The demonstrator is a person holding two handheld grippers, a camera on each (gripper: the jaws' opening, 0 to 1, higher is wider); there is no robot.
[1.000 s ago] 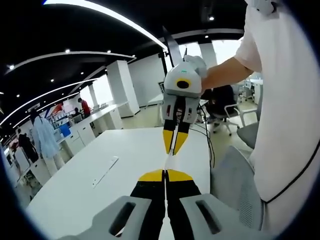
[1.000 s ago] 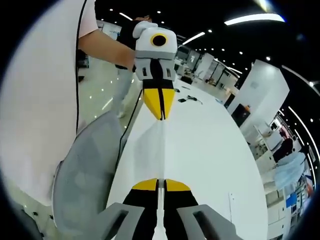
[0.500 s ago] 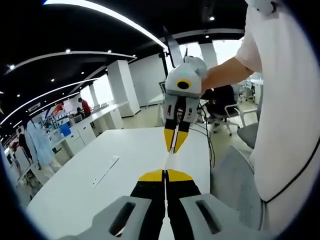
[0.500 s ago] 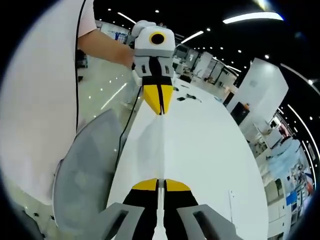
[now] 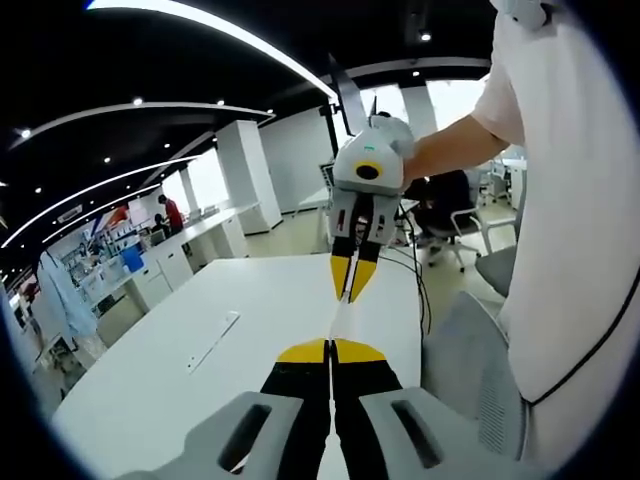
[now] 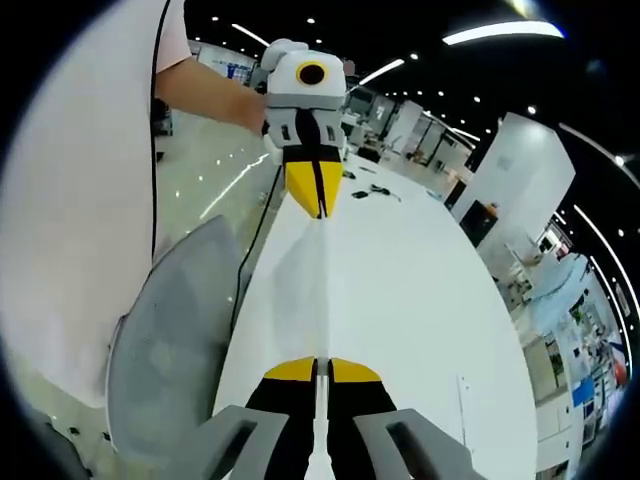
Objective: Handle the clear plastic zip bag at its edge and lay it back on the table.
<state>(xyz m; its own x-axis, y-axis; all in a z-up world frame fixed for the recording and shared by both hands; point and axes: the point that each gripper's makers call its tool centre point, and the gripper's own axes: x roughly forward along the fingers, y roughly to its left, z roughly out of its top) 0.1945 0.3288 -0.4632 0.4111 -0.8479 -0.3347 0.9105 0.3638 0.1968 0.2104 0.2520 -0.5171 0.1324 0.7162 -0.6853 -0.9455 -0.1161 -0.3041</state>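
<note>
Two grippers pinch one bag between them, each at an opposite edge. In the left gripper view the left gripper [image 5: 331, 351] has its yellow-tipped jaws pressed together on the near edge of the bag [image 5: 340, 318], which runs edge-on as a thin pale strip up to the right gripper [image 5: 351, 290]. That gripper's jaws point back toward the camera and close to a narrow point on the far edge. In the right gripper view the same hold is seen from the other end: the right gripper's own jaws are shut on the film at the bottom, the bag stretches up the middle of the view, clear enough for the table to show through it, and the left gripper bites its top edge.

So the bag is off the table [image 5: 180, 370], held up taut in the air above the white top, near the table's edge on the person's side. A grey mesh chair [image 6: 170, 350] stands just beside that edge, under the person's arm [image 6: 205, 95]. A thin white strip [image 5: 211, 342] lies flat on the table, well apart from the bag.

As I judge it, the edge grasp is made and the lift is done. What is left is the lowering: bring both ends down together until the film lies flat on the white top, then open both sets of jaws and draw them clear.
</note>
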